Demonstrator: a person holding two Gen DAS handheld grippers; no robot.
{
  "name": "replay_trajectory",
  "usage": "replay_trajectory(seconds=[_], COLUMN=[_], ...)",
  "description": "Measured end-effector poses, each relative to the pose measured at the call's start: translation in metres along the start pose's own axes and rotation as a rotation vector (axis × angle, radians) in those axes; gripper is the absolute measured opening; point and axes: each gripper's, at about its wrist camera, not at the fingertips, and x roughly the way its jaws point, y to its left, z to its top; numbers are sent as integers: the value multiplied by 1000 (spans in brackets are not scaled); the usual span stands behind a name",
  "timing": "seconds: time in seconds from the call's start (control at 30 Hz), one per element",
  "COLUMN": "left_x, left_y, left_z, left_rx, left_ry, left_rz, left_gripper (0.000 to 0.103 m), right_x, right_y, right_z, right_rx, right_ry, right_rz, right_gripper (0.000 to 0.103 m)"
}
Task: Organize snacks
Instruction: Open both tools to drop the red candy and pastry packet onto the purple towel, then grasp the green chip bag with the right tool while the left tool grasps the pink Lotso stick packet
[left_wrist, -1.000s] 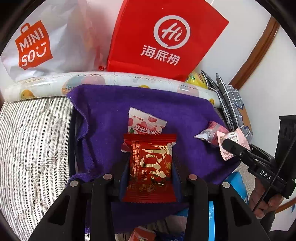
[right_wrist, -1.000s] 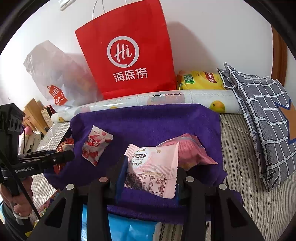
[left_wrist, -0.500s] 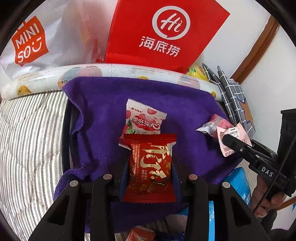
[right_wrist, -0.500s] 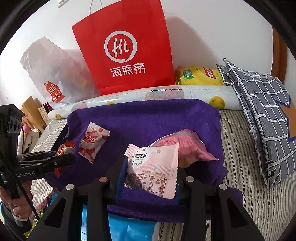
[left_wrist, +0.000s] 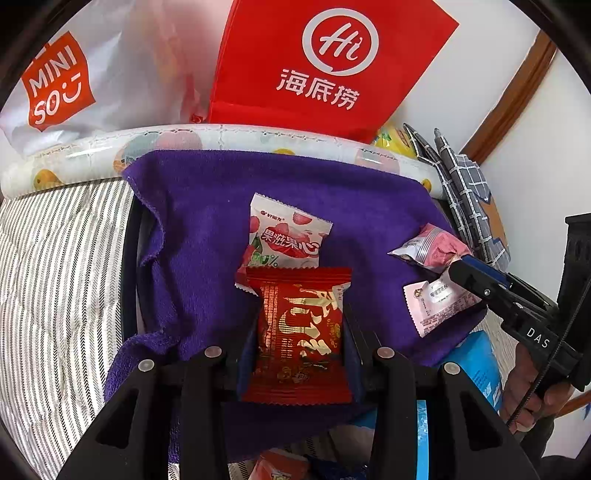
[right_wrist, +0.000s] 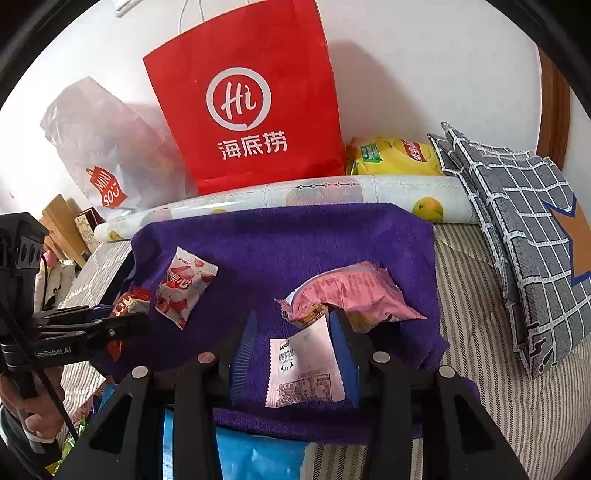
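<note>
Left tool (left_wrist: 299, 332) grips red packet (left_wrist: 301, 332); right tool (right_wrist: 291, 354) released, pale packet (right_wrist: 306, 365) seemingly loose, as only its own view shows.

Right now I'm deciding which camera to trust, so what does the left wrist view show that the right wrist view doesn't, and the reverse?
Only the left wrist view shows the full face of the red snack packet clamped in the left tool.

Only the right wrist view shows the full yellow chip bag and the right tool open around the pale pink packet lying on the cloth.

Both show the purple cloth, the strawberry packet, the crumpled pink bag and the red paper bag.
</note>
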Motion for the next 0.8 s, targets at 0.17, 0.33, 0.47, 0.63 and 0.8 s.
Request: replay_trajectory(seconds=[0.17, 0.33, 0.47, 0.63, 0.8], left_x=[-6, -15, -26, -53, -82], left_y=[-1, -4, -6, -9, 6], left_z=[2, 4, 7, 2, -16], left_rx=[-2, 1, 1, 23, 10], left_ry=[-17, -48, -67, -129, -158], left_rz=[-15, -14, 1, 28, 85], left_gripper=[51, 59, 60, 60, 60], right_x=[-8, -22, -34, -58, -86], right_y=[-3, 1, 10, 23, 50], right_z=[3, 5, 7, 0, -14], right_rx=[23, 24, -4, -18, -44], right_ry=[-32, -99, -137, -204, -227], right_rz=[35, 17, -11, -39, -31], right_gripper=[51, 71, 72, 72, 72])
